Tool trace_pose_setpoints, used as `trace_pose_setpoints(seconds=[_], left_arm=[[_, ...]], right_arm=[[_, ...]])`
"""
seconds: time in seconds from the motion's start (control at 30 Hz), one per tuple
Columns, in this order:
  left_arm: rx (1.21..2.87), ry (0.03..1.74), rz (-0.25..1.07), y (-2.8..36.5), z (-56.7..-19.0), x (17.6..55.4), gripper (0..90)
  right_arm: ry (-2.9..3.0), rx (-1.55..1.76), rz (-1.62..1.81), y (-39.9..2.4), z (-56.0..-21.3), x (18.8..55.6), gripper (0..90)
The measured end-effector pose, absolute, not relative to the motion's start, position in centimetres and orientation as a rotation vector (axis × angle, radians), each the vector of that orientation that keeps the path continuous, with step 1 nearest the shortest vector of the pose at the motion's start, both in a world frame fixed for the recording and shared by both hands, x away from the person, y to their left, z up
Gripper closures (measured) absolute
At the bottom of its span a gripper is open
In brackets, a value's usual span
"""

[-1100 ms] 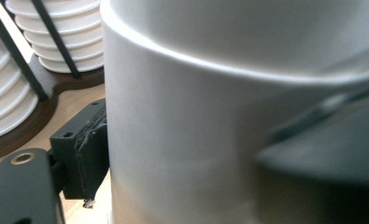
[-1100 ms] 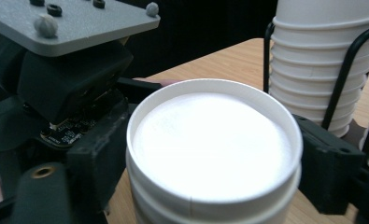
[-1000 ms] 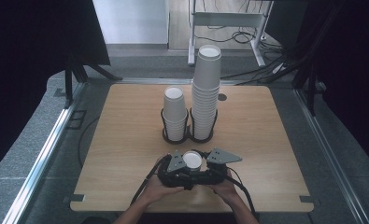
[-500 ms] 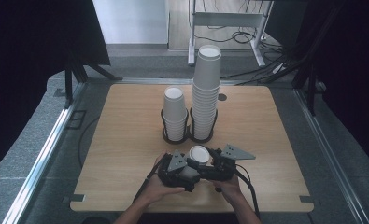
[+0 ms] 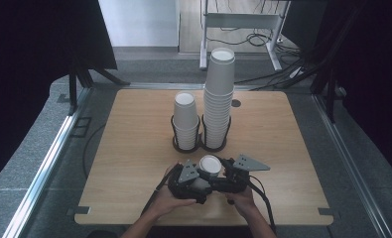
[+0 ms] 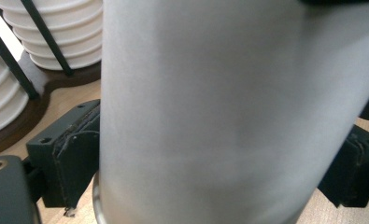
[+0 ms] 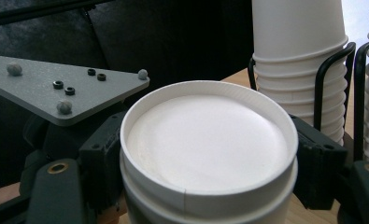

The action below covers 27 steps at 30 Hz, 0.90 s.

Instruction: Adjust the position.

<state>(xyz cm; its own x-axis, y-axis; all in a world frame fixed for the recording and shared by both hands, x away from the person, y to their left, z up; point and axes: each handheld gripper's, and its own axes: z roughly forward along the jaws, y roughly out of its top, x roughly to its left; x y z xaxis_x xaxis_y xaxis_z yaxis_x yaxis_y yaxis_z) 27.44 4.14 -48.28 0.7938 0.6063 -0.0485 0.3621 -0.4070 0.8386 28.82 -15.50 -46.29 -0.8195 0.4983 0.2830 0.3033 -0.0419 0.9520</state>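
I hold both grippers close together over the near edge of the table (image 5: 134, 148), and between them stands a white paper cup (image 5: 210, 165), bottom up, its flat base facing the ceiling. In the right gripper view that base fills the space just ahead of my right fingers (image 7: 318, 163), which sit on either side of the cup wall and press against it. A second rim shows just under the top one there, so this looks like more than one cup nested together. My left gripper (image 5: 196, 182) comes at the same cup from the other side; in the left gripper view the cup's white wall stands right against the camera, with my left fingers (image 6: 72, 156) flanking it at both sides and clamped on it. My right gripper (image 5: 227, 179) sits just beside the left one, its grey plate (image 5: 250, 163) pointing away from me, and the left one's grey plate (image 7: 60, 88) shows beyond the cup in the right gripper view.

Farther out from my fingers, near the middle of the table, stands a black wire rack (image 5: 199, 134) with two rings. The ring ahead of my left hand (image 5: 167, 202) holds a short stack of cups (image 5: 185, 119); the ring beside it holds a tall stack of cups (image 5: 218, 96). Both stacks are bottom up and well apart from the cup that I grip. My right hand (image 5: 242, 201) rests at the near edge.
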Motion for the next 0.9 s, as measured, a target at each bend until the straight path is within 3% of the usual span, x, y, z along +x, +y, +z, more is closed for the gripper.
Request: trace_pose_setpoints(seconds=[0.9], left_arm=[[2.072,0.682,0.331,4.07,-48.47,27.37,10.7]], right_arm=[[2.059,0.875,1.985,-15.62,-46.43,28.82,24.8]])
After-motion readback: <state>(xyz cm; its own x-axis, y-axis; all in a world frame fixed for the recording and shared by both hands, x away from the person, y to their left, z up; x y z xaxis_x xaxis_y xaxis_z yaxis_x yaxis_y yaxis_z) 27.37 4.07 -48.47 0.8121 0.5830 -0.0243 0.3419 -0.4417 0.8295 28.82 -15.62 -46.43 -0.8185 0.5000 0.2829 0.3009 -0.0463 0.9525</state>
